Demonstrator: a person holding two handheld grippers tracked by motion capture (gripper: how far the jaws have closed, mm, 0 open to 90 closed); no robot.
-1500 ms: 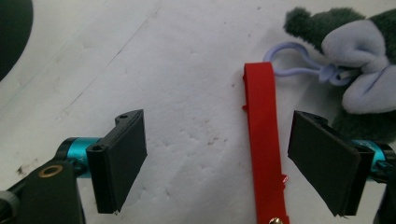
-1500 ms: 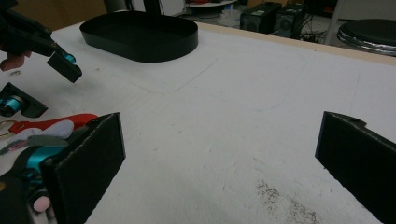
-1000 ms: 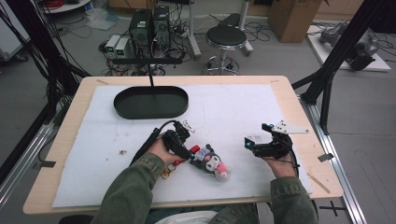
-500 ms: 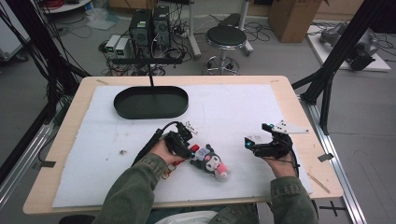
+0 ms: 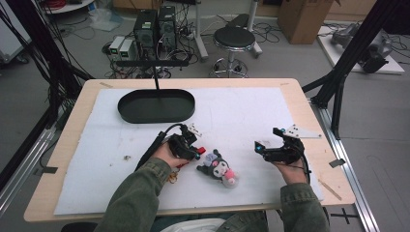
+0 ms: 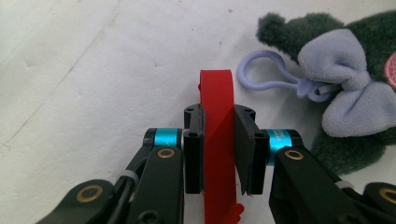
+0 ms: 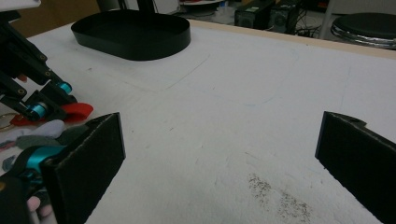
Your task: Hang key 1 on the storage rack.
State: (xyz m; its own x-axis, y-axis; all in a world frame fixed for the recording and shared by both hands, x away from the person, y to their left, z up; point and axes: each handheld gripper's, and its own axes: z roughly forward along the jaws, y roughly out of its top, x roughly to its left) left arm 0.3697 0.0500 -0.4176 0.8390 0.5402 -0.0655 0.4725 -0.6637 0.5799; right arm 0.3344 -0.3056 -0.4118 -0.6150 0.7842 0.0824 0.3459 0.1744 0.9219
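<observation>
A dark grey plush toy [image 5: 220,169] with a lilac bow and a lilac clip loop [image 6: 261,77] lies on the white mat near the front. A red strap [image 6: 217,140] lies beside it, to its left in the high view. My left gripper [image 6: 218,116] points down over the strap. Its jaws have just been closing, and both pads now press on the strap. In the high view the left gripper [image 5: 191,147] sits just left of the toy. My right gripper [image 7: 224,158] hovers to the toy's right, open wide, with bare mat between its pads.
A black oval tray [image 5: 157,106] stands at the back left of the mat, with a thin black post behind it. The wooden table edge [image 5: 309,111] borders the mat on the right. Dark specks mark the mat [image 7: 275,196] under the right gripper.
The left gripper's jaws have drawn together on the red strap. Both hands and the plush toy stay where they were.
</observation>
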